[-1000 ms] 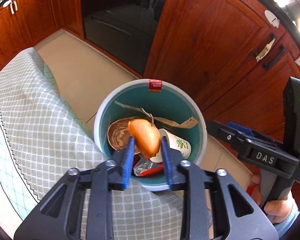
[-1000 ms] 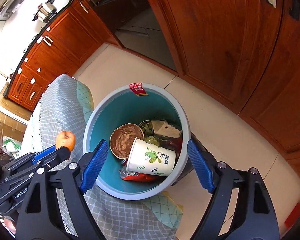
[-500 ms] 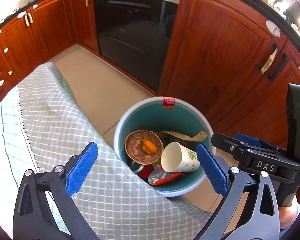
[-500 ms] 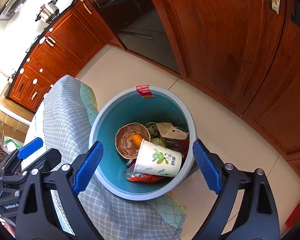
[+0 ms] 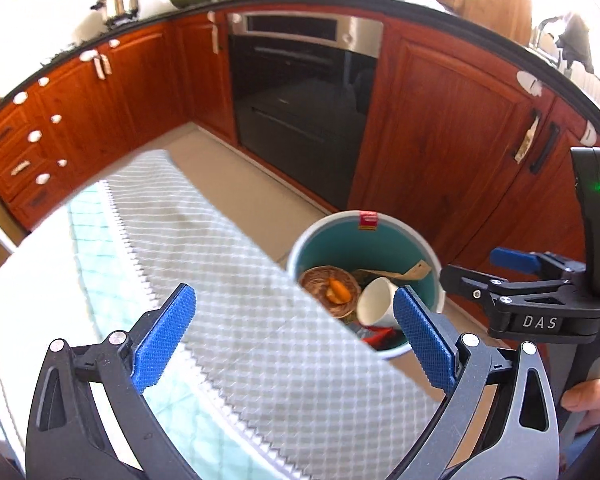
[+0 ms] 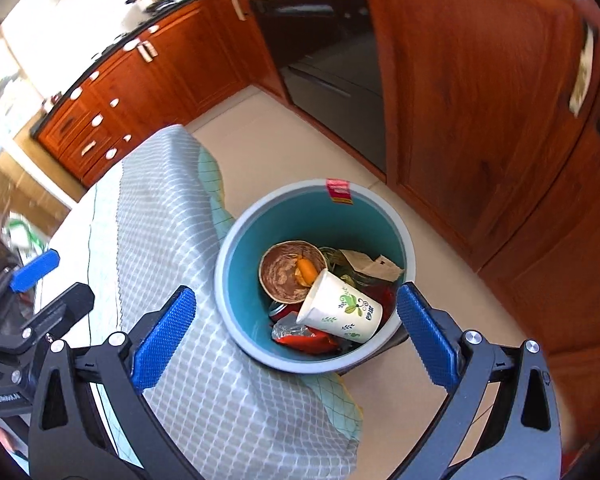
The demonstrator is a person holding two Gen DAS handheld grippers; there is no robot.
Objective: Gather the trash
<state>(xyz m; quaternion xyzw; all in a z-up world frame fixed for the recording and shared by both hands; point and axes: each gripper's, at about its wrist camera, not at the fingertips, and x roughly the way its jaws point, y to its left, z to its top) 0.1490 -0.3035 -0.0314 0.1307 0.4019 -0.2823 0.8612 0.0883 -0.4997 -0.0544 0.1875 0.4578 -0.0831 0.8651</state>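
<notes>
A teal bin (image 6: 235, 276) with a pale rim stands on the floor beside the table; it also shows in the left wrist view (image 5: 384, 248). Inside lie a brown paper bowl (image 6: 279, 276) with an orange peel (image 6: 306, 270) in it, a white paper cup (image 6: 342, 312) on its side, a red wrapper (image 6: 304, 338) and brown paper scraps (image 6: 370, 264). My left gripper (image 5: 295, 336) is open and empty, above the tablecloth, left of the bin. My right gripper (image 6: 295, 336) is open and empty, above the bin's near rim.
A grey checked cloth (image 5: 235, 320) over a pale green one covers the table, its corner hanging beside the bin. Red wooden cabinets (image 5: 440, 140) and a black oven (image 5: 304, 92) stand behind the bin, across a beige tiled floor (image 6: 283, 140).
My left gripper opened and dropped the orange peel into the brown bowl in the bin, then drew back up over the table. My right gripper rose slightly, still open.
</notes>
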